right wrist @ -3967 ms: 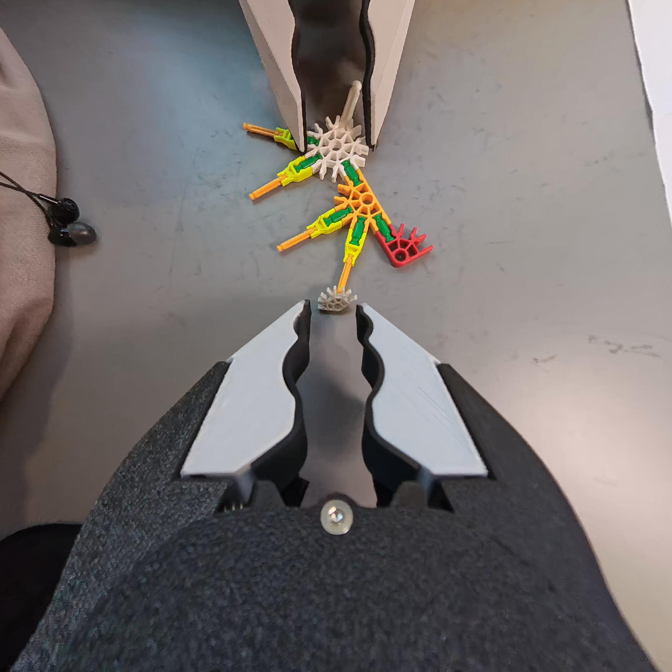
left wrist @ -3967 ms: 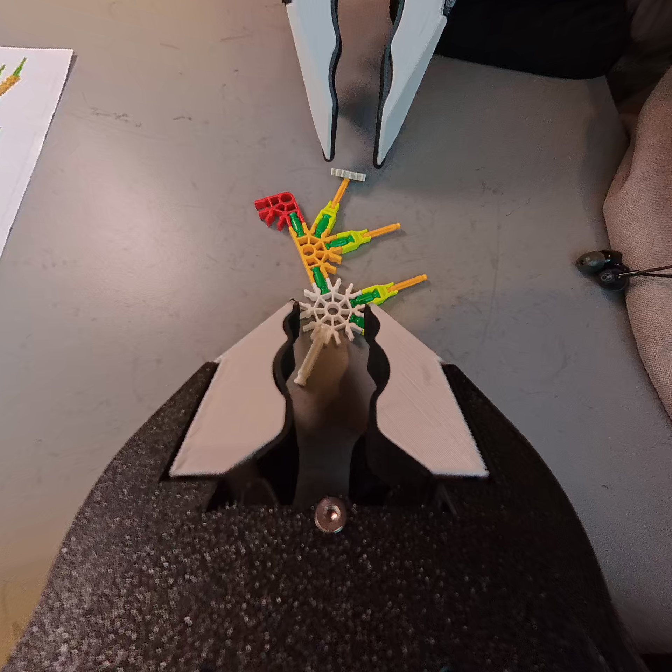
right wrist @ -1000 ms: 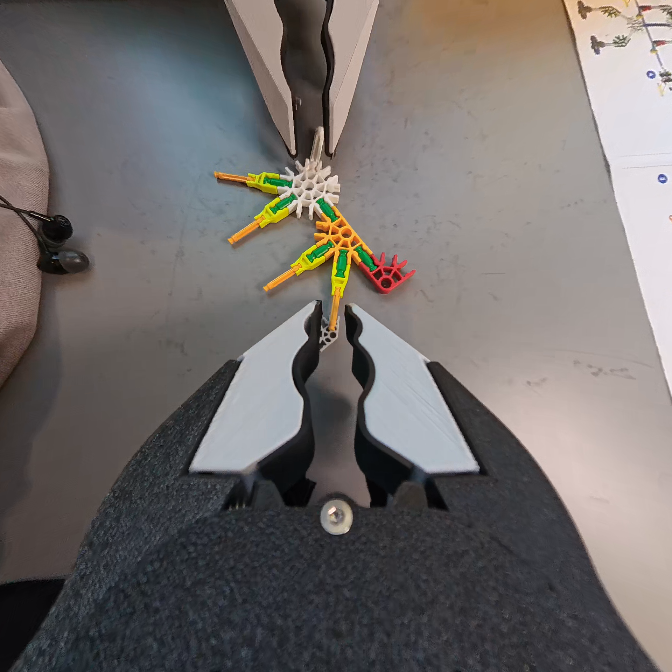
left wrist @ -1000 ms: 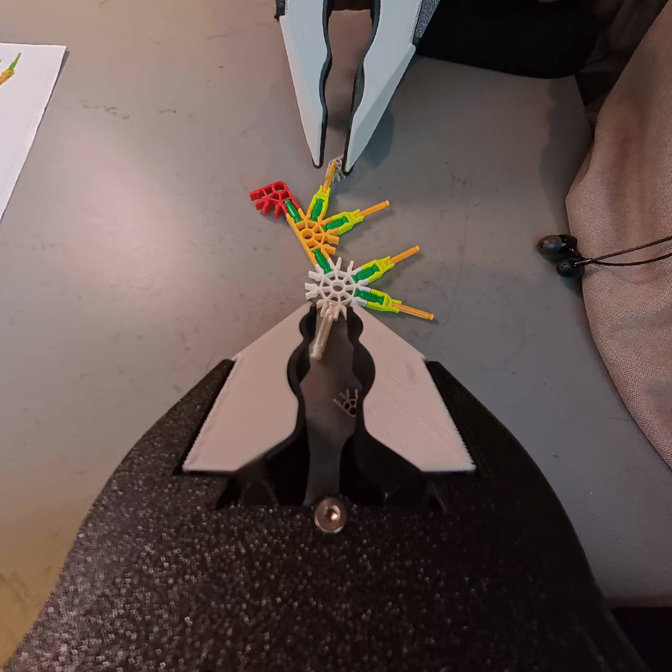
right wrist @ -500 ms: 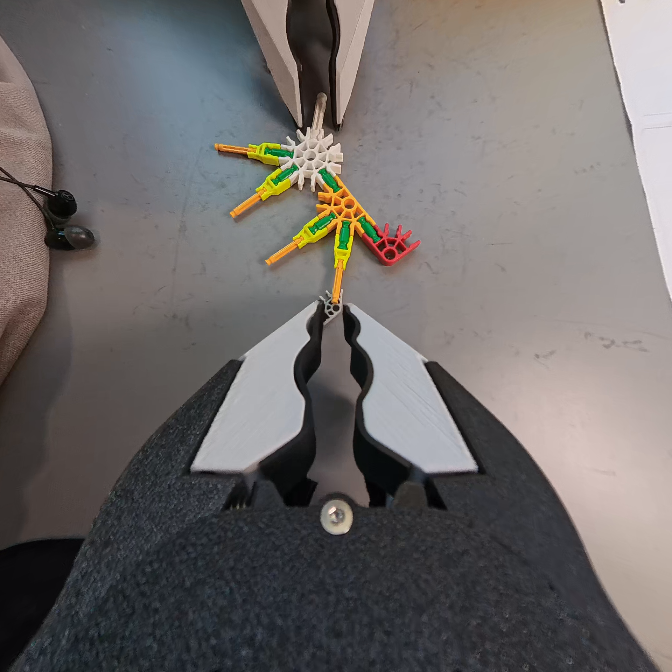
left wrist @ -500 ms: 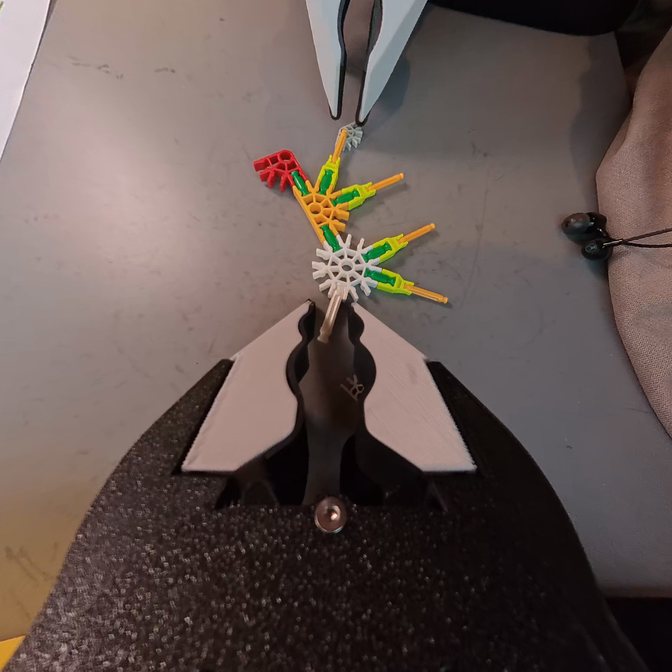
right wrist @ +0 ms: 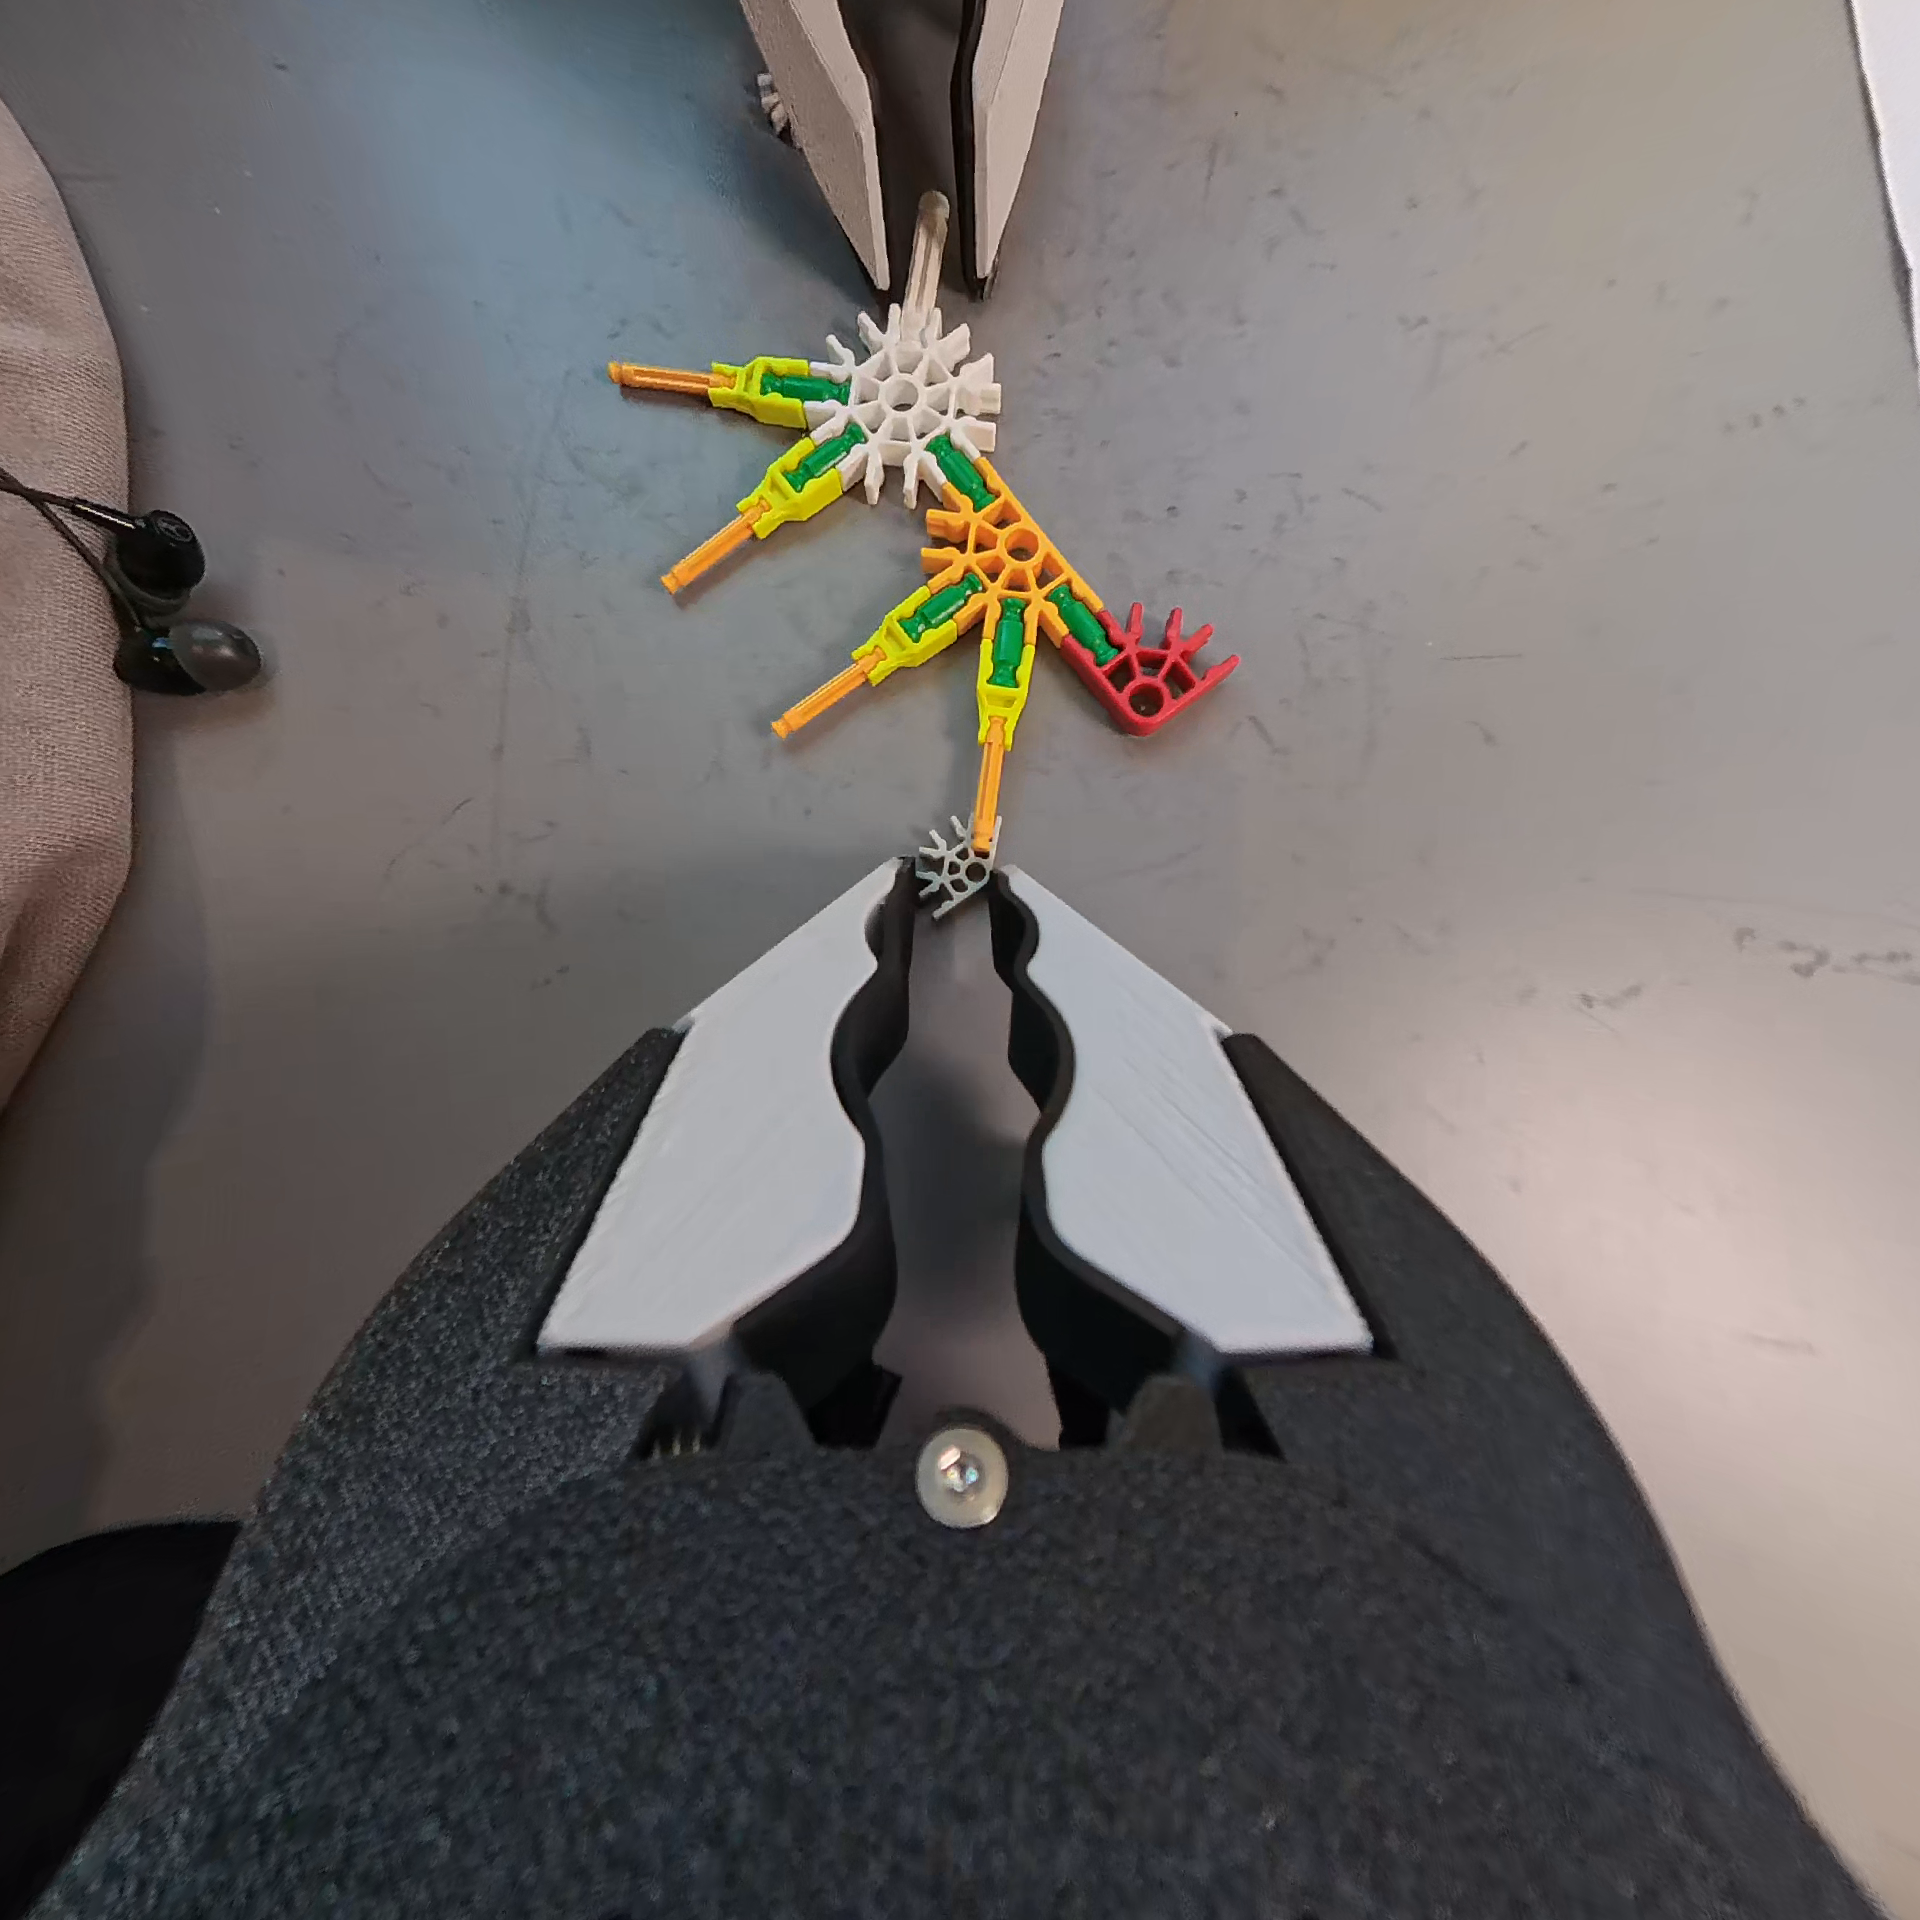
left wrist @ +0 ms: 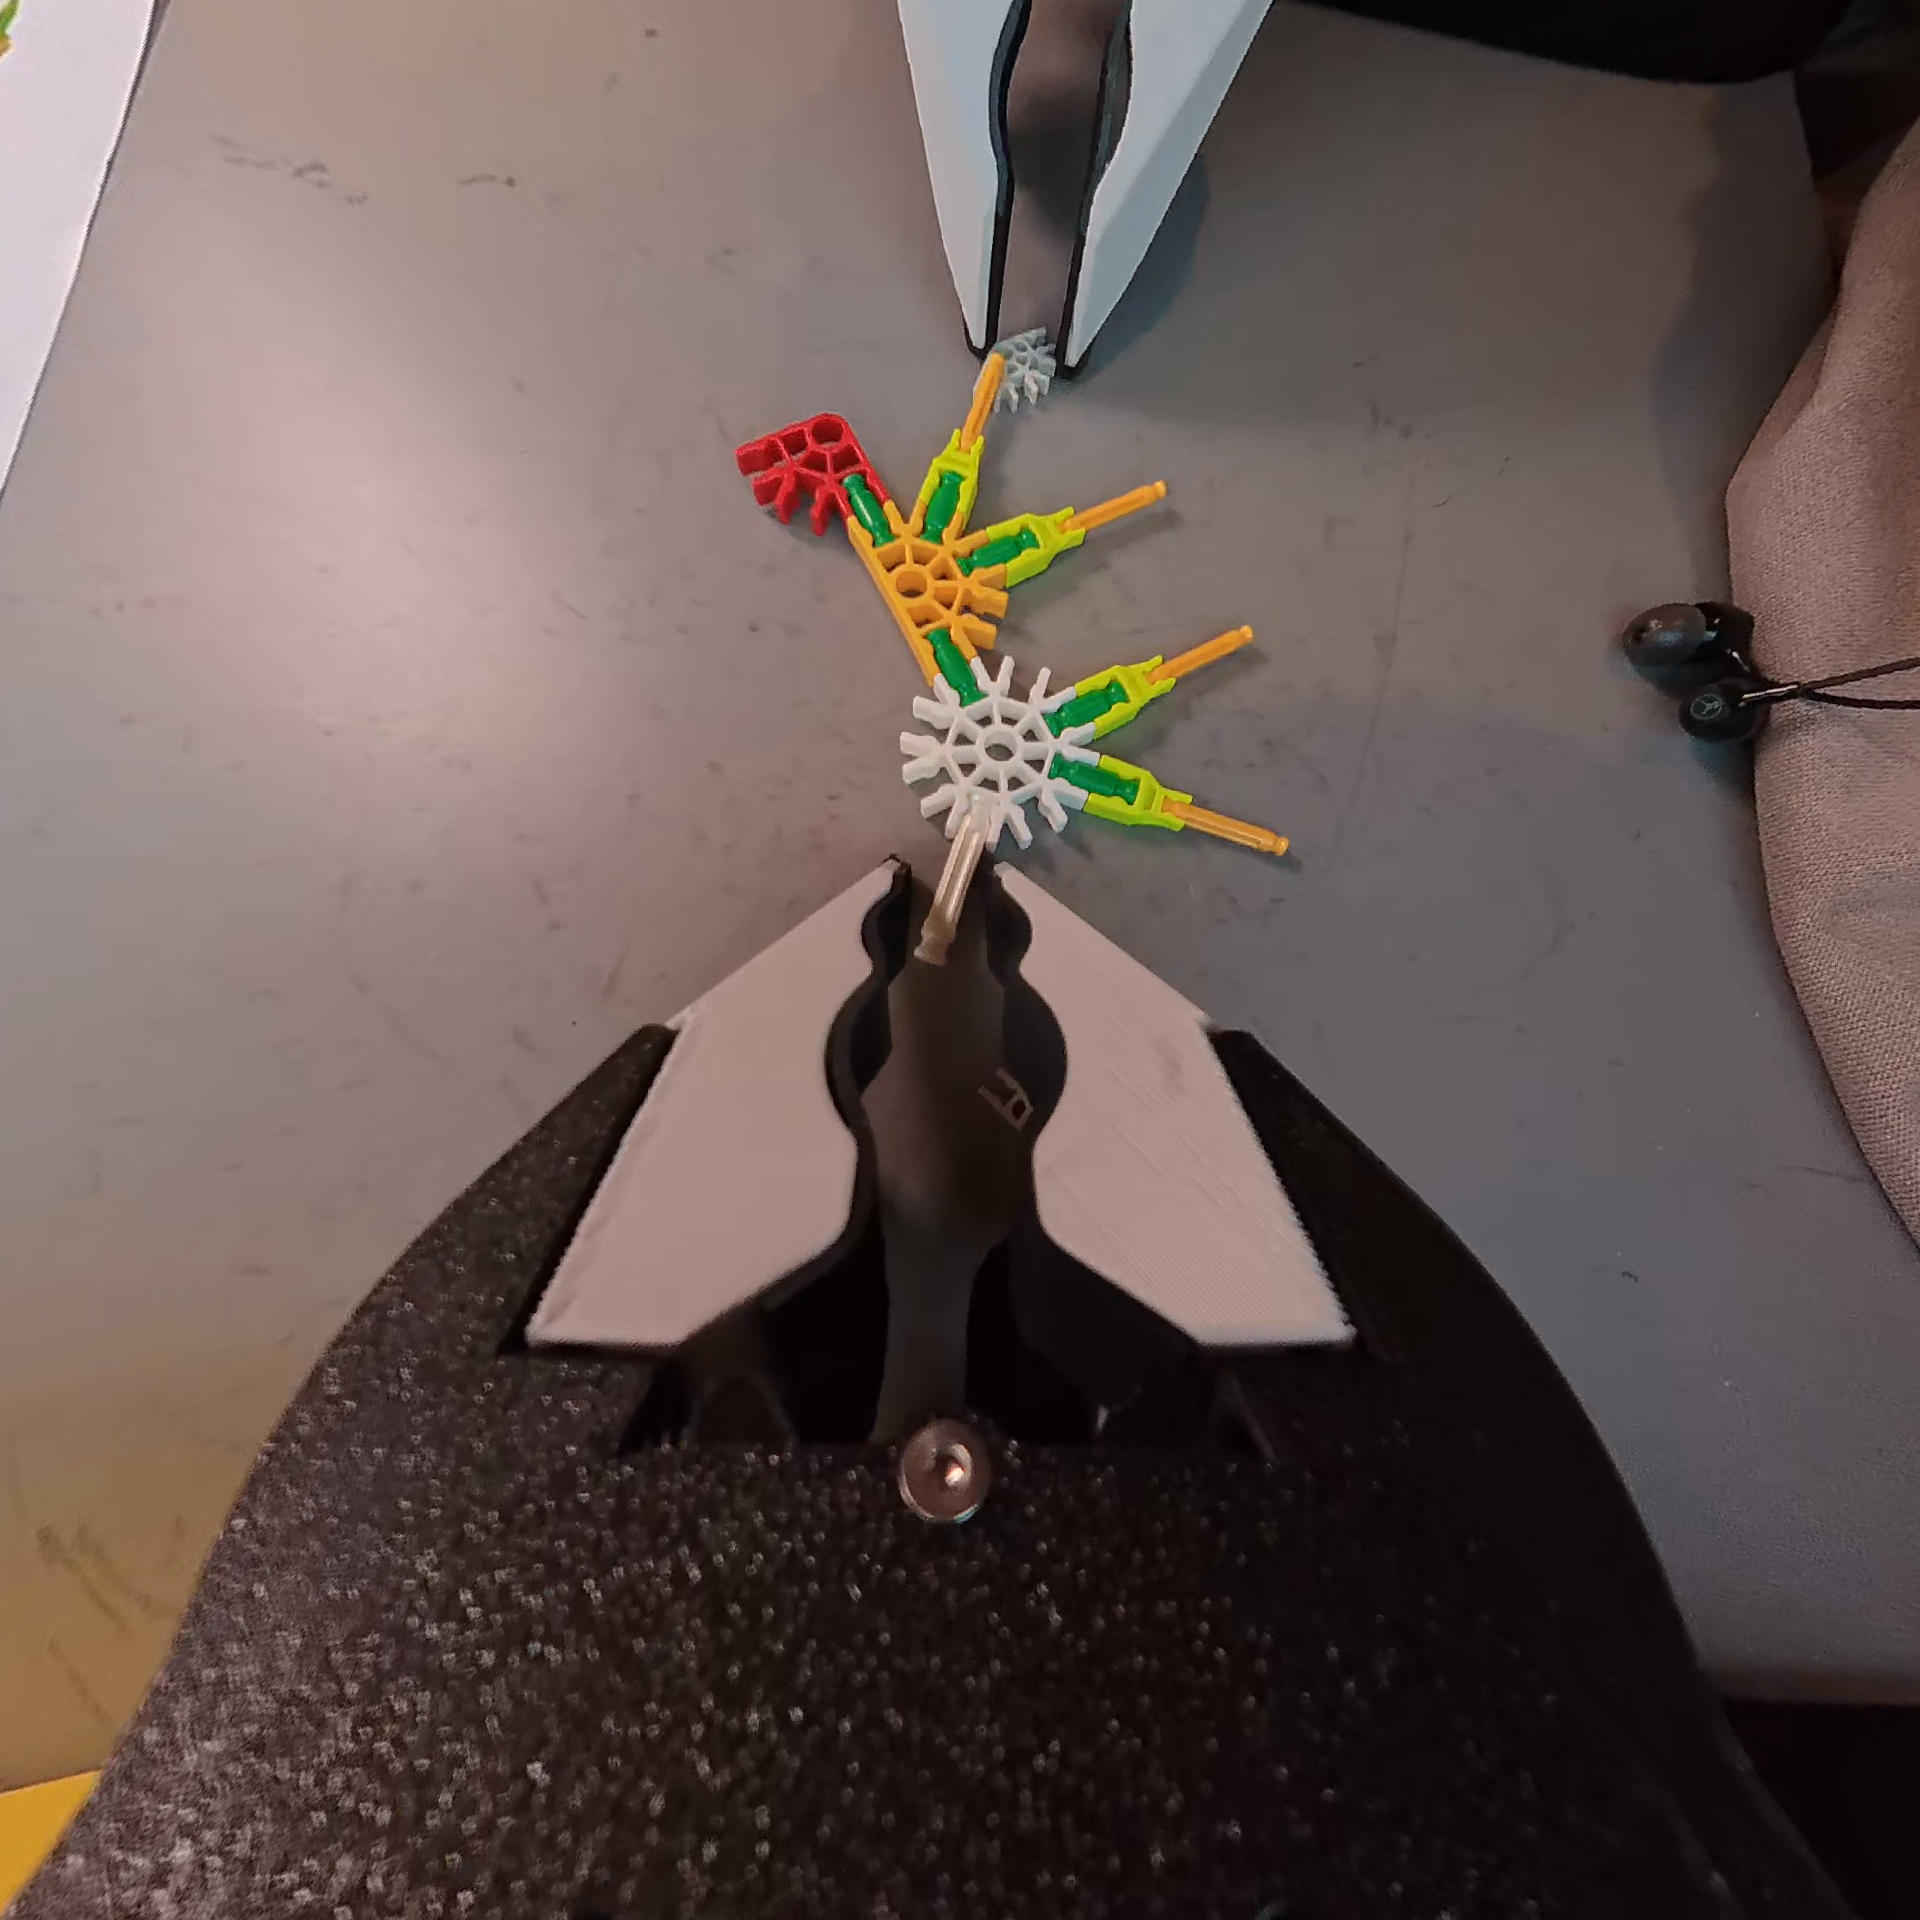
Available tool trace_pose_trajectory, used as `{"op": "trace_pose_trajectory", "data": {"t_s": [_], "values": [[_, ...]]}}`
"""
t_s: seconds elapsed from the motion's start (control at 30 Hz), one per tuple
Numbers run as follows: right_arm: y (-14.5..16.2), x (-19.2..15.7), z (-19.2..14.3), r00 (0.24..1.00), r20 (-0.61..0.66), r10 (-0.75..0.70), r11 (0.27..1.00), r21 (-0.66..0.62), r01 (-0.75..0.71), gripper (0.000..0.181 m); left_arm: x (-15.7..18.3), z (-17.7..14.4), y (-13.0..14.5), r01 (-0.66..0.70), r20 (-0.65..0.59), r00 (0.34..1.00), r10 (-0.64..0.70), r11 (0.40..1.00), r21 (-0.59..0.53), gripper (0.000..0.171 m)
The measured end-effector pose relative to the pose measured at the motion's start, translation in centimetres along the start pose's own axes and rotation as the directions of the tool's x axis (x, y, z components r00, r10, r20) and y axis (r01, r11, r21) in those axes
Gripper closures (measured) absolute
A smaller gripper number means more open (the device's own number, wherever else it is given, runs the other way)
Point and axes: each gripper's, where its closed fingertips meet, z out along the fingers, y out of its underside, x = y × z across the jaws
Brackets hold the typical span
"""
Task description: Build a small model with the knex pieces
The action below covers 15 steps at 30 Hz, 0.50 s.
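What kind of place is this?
Probably an office or workshop desk: a scuffed grey tabletop, a colourful plastic construction-toy assembly, black earphones and a printed sheet at the edge.

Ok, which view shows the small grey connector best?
The right wrist view: the grey connector sits close up between the right gripper tips, spokes visible. The left wrist view shows it farther off, smaller.
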Motion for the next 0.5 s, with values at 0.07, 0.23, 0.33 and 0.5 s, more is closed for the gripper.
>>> {"op": "trace_pose_trajectory", "data": {"t_s": [0.07,0.23,0.33,0.5], "values": [[0.04,0.03,-0.04,1.000,-0.003,0.000,1.000,-0.001,0.000,0.168,0.00,0.01,0.00,0.000,0.001,1.000,0.000,1.000,-0.001,0.158],[0.14,0.10,-0.11,1.000,-0.007,0.007,1.000,-0.006,-0.007,0.168,0.01,-0.01,0.01,0.000,0.003,1.000,0.000,1.000,-0.002,0.158],[0.17,0.11,-0.14,1.000,-0.009,0.007,1.000,-0.008,-0.007,0.168,0.01,0.00,0.00,0.000,0.003,1.000,0.000,1.000,-0.002,0.158],[0.21,0.17,-0.18,1.000,-0.012,0.007,1.000,-0.009,-0.007,0.168,0.04,-0.01,-0.04,-0.004,0.005,1.000,0.004,1.000,0.000,0.160]]}}
